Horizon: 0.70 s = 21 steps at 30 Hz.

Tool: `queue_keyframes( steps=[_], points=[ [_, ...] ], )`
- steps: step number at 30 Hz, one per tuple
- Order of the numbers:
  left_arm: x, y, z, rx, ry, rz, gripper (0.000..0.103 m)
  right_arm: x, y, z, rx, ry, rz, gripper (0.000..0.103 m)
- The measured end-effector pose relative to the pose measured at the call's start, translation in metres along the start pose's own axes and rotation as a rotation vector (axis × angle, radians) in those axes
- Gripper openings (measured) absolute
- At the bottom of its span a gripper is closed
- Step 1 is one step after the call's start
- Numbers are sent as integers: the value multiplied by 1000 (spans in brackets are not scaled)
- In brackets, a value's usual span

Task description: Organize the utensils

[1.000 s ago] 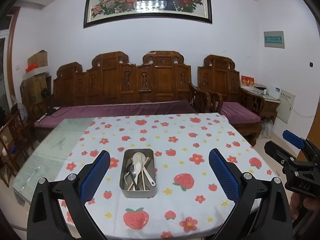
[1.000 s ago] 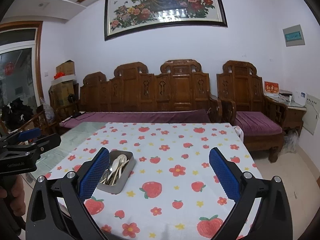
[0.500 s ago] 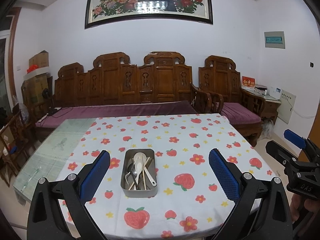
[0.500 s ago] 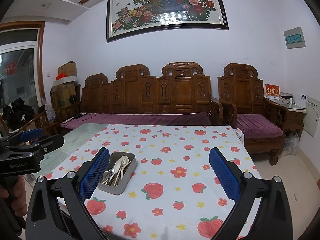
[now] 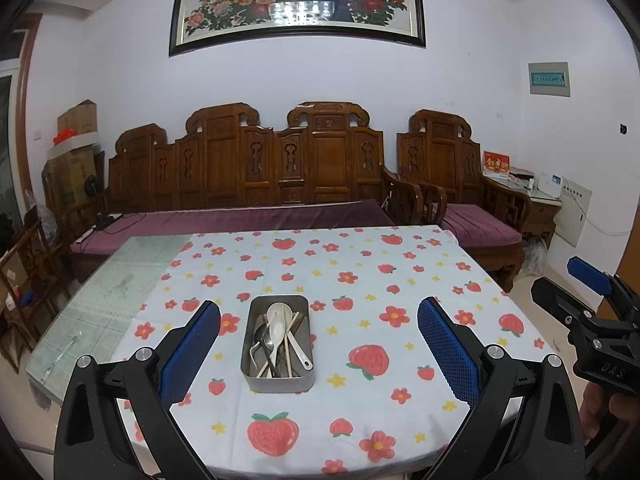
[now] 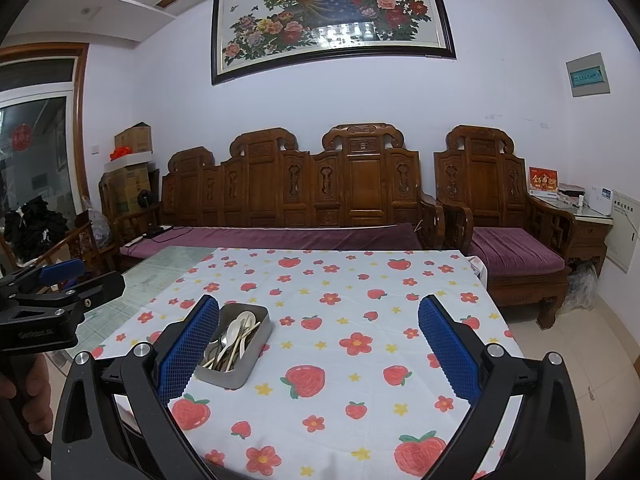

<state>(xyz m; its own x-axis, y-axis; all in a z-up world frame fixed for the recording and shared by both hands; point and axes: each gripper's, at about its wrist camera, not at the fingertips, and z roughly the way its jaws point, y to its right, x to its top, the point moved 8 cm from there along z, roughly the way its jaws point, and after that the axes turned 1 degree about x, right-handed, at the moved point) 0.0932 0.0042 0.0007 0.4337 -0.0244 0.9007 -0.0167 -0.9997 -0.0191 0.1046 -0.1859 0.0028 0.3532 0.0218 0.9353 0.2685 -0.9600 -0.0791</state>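
A grey metal tin (image 5: 256,382) stands on the strawberry-print tablecloth (image 5: 360,264), filled with a white spoon (image 5: 277,320), metal spoons and chopsticks. My left gripper (image 5: 319,354) is open, held back from the table's near edge with the tin straight ahead between its blue pads. My right gripper (image 6: 319,354) is open too and holds nothing; the tin (image 6: 224,378) lies just beyond its left pad. Each gripper shows at the edge of the other's view, the right gripper (image 5: 592,304) on the right and the left gripper (image 6: 60,288) on the left.
The cloth covers most of a glass-topped table (image 5: 104,292), bare at its left end. Behind it stand a carved wooden sofa (image 5: 248,184) and armchair (image 5: 460,184) with purple cushions. A side table (image 6: 580,216) sits at the right wall and boxes (image 6: 128,168) are stacked at the left.
Both views have drifted slightly, and the tin sits a little higher and further right in the frames. Both grippers stay open and nothing on the table has moved.
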Motion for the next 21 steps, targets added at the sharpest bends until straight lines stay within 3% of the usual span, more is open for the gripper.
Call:
queue_keyframes(
  steps=[21],
  points=[
    [-2,1,-1,-1,3,1,95,0,1,0,-1,0,0,100]
  ],
)
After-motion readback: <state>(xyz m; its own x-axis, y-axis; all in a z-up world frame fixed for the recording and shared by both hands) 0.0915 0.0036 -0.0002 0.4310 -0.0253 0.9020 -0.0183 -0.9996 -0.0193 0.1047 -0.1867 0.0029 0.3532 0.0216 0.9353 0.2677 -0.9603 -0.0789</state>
